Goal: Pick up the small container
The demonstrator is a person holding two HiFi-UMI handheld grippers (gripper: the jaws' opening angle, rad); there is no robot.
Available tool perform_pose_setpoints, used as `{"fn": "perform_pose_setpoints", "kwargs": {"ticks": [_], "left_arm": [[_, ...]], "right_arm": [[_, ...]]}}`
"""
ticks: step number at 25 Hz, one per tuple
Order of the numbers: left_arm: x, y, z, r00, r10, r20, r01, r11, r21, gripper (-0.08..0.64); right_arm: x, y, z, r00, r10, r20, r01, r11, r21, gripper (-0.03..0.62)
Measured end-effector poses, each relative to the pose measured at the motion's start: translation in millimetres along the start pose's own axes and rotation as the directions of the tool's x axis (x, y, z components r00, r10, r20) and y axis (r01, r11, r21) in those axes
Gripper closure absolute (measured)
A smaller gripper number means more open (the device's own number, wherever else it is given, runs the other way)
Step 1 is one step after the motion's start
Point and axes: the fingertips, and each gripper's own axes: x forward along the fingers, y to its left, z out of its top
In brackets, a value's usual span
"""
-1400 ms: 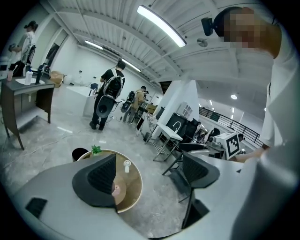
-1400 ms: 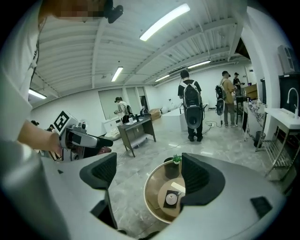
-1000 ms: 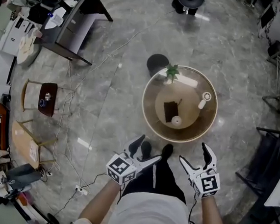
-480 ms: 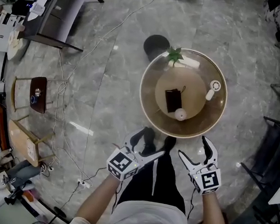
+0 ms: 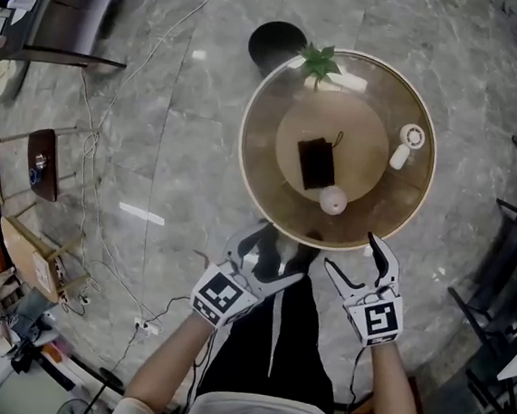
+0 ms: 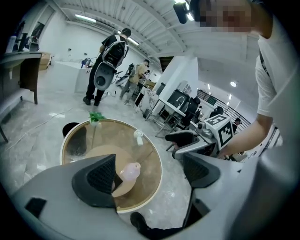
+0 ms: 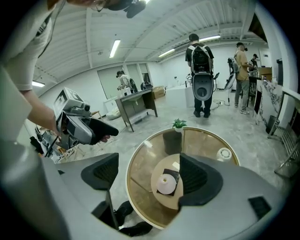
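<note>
Small container [image 5: 332,200] whole in head view

Round glass table [image 5: 262,189]; potted plant [image 5: 320,64] at far rim; white fan [image 5: 406,145] right; dark pouch [image 5: 315,162] centre.

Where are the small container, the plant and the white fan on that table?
small container [image 5: 332,200], head view, rounded top.
plant [image 5: 320,63], head view, leaves.
white fan [image 5: 414,135], head view, round head.
</note>
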Motion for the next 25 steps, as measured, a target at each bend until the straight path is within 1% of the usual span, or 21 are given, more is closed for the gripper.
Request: {"fn": "perform_pose_setpoints", "kwargs": {"ticks": [7, 13, 19, 23, 25], "left_arm": [[44.7, 29.1, -38.9, 1.000, -0.024, -0.020, 0.024, 1.000, 0.011, 0.095], [74.1, 54.0, -70.7, 0.999, -0.027, -0.041, 0.027, 1.000, -0.016, 0.095], [96.1, 80.1, -96.3, 0.998, -0.021, -0.063, 0.017, 0.998, -0.067, 0.095], [104.9, 89.5, -106.1, 0.997, -0.025, -0.069, 0.019, 0.997, -0.075, 0.095], [107.2, 92.6, -109.4, 0.997, -0.026, -0.070, 0.020, 0.996, -0.087, 0.095]], "right_arm": [[45.5, -11.1, -51.2, 0.999, 0.030, -0.037, -0.030, 1.000, 0.005, 0.186], [81.4, -25.3, -83.6, 0.999, 0.027, -0.042, -0.026, 0.999, 0.019, 0.203], [119.5, -35.6, -106.6, 0.997, 0.031, -0.068, -0.033, 0.999, -0.025, 0.244], [135.6, -40.7, -118.7, 0.997, 0.025, -0.069, -0.029, 0.998, -0.060, 0.270], [138.7, -43.2, -123.2, 0.997, 0.009, -0.072, -0.015, 0.997, -0.078, 0.298]]}}
